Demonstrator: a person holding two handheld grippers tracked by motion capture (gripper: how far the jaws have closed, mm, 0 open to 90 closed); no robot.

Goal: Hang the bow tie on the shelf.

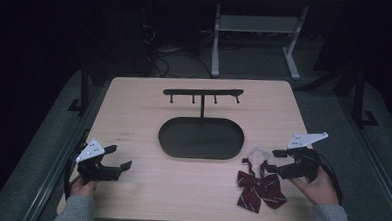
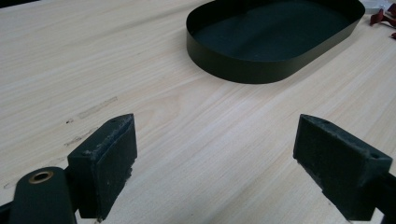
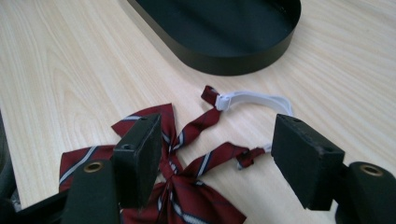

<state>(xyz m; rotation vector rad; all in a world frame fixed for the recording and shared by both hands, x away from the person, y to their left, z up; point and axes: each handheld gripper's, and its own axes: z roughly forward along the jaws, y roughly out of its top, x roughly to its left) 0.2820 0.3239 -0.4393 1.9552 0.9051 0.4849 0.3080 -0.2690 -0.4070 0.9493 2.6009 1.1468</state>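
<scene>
1. Table [image 1: 149,113]: pale wood, seen from the high view.
2. Tray [image 1: 201,137]: black, oval, at the table's middle; a thin post rises from its far rim to a hook bar [image 1: 203,93].
3. Bow tie [image 1: 258,186]: dark red with pale stripes, lying flat on the table near the front right edge, well clear of the tray. Its white strap [image 3: 254,99] loops toward the tray.
4. Right gripper [image 1: 271,161]: released, jaws wide apart, holding nothing; poised just over the bow tie, jaws either side of its neck bands.
5. Left gripper [image 1: 118,157]: released, jaws spread over bare wood at the front left, well apart from tray and bow tie.
</scene>
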